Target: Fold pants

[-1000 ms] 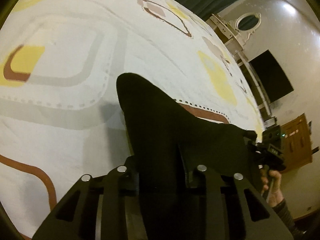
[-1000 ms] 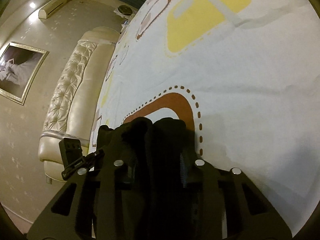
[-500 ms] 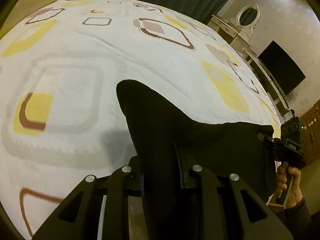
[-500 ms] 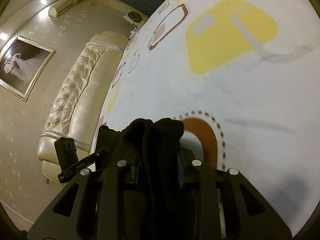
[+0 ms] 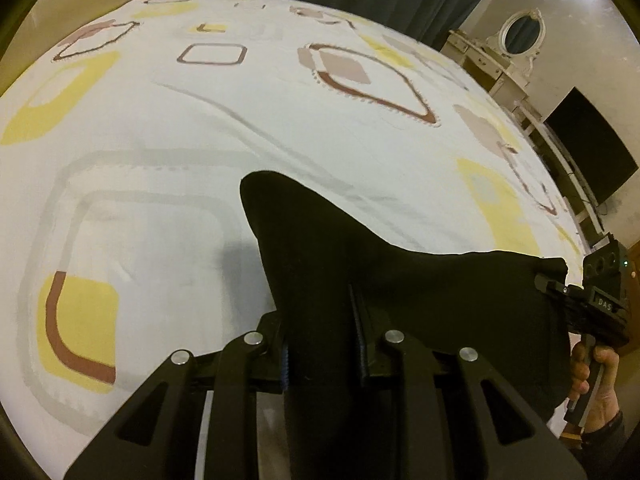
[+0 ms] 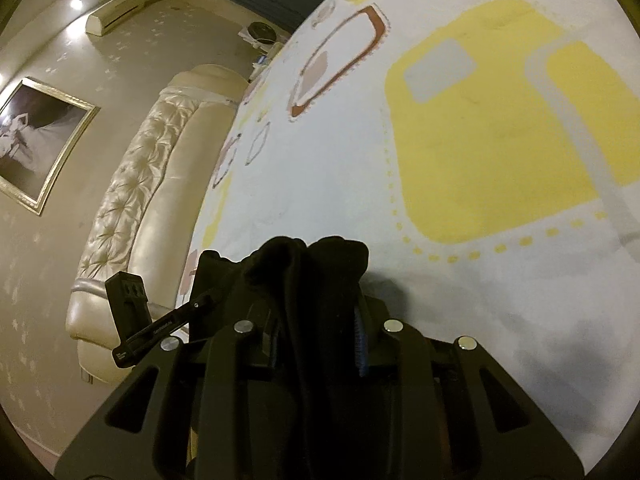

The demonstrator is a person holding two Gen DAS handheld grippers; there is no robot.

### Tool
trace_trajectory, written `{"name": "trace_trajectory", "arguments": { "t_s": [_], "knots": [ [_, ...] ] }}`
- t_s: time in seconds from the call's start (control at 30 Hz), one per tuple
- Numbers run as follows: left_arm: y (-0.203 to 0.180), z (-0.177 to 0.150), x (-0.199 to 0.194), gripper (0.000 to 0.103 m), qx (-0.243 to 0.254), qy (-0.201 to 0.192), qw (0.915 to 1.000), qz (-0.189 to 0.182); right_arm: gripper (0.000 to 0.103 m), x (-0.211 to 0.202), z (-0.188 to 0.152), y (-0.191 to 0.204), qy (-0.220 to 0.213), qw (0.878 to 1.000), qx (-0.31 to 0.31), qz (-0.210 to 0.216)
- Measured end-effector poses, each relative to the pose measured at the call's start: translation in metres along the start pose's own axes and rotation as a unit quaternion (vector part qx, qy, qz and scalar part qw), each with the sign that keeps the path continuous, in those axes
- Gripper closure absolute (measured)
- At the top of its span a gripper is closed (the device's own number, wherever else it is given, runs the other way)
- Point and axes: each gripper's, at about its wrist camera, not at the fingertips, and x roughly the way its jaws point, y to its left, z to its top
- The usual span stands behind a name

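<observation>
While our left gripper [image 5: 320, 344] and right gripper [image 6: 316, 340] each clamp an edge of the black pants [image 5: 400, 280] above the bed [image 5: 280, 128], we judge them soft, light, best pinched at corners.

Black pants [image 5: 420, 292], plain, no pattern showing. Both claws are black too, left claw [image 5: 322, 344] and right claw [image 6: 316, 332], each with silver screws and a blue strip along a pad. The bed [image 5: 280, 120] is white, printed with yellow blocks, brown outlined squares, grey bands and dotted borders. Cream tufted headboard [image 6: 132, 200].
</observation>
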Motion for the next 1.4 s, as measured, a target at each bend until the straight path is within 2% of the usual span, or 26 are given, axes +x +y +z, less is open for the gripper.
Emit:
{"name": "trace_trajectory", "arguments": {
  "t_s": [0.33,1.33,1.4],
  "knots": [
    [0.009,-0.005,0.009,0.077,-0.008,-0.001,0.9999,-0.009,0.076,0.012,-0.003,-0.03,0.008,0.999,0.046,0.017],
    [0.018,-0.007,0.009,0.075,-0.025,-0.005,0.9991,-0.034,0.075,0.011,-0.003,-0.03,0.007,0.999,0.05,0.021],
    [0.018,-0.007,0.008,0.066,-0.024,-0.005,0.9991,-0.035,0.071,0.006,-0.002,-0.031,0.006,0.998,0.054,0.025]
  ]
}}
